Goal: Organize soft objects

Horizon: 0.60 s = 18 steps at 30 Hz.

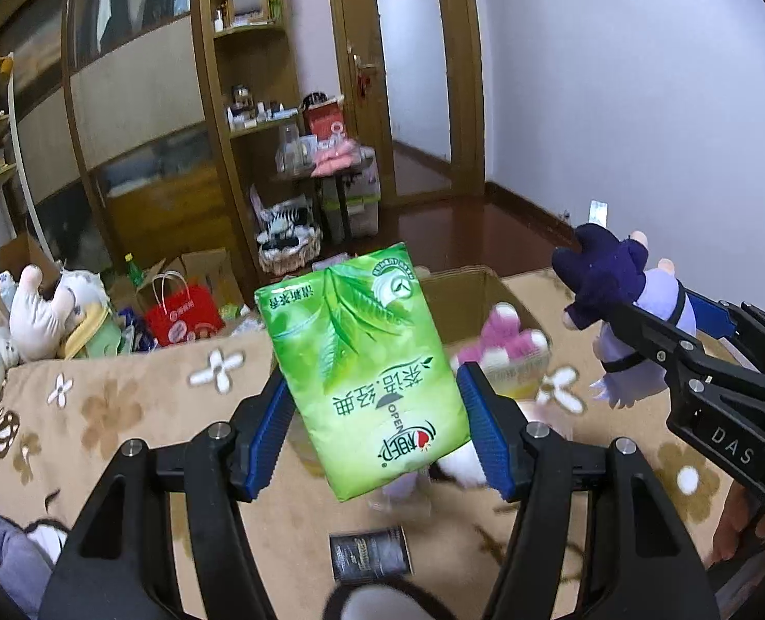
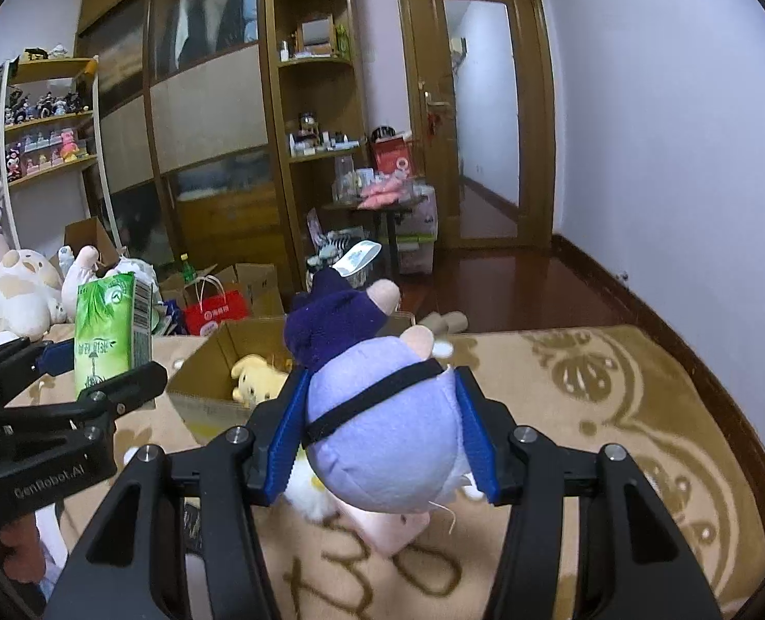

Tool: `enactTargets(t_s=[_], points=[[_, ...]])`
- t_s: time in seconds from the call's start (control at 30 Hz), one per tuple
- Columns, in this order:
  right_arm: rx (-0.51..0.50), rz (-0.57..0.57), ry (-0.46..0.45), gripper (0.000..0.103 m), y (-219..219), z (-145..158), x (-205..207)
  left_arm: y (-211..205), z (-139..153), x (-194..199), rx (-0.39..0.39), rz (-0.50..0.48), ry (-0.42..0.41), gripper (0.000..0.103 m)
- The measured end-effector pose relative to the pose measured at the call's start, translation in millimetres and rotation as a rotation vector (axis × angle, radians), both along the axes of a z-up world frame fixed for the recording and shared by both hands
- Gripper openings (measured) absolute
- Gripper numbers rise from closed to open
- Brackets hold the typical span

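Left gripper [image 1: 372,413] jaws clamp the green tissue pack [image 1: 364,367]; right gripper [image 2: 382,434] jaws clamp the purple plush doll [image 2: 382,439], both above the cardboard box [image 2: 207,361].

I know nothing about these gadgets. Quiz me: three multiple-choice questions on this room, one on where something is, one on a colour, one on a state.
1. Where is the yellow plush?
A. Inside the cardboard box
B. On the wooden shelf
C. On the red floor

2. What colour is the tissue pack in the left tool?
A. Red
B. Green
C. Blue

3. What is the right tool doing?
A. Standing open and holding nothing
B. Clamped on a purple plush doll
C. Clamped on a paper bag

Answers:
1. A: the right view shows it lying down in the open box on the patterned blanket.
2. B: its wrapper is bright green with a leaf print.
3. B: the blue pads press on both sides of the doll's lilac body.
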State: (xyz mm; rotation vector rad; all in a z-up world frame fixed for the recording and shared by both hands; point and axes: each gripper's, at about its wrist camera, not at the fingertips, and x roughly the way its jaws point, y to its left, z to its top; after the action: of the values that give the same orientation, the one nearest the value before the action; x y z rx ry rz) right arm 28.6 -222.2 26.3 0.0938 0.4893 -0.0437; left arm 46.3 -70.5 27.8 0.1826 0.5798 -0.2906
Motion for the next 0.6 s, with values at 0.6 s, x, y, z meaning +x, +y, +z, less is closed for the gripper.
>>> enactTargets(t_s=[0.6], points=[[0.003, 0.064, -0.051, 0.058, 2, 2, 88, 6, -26, 116, -0.023, -0.011, 0.047, 0.062]])
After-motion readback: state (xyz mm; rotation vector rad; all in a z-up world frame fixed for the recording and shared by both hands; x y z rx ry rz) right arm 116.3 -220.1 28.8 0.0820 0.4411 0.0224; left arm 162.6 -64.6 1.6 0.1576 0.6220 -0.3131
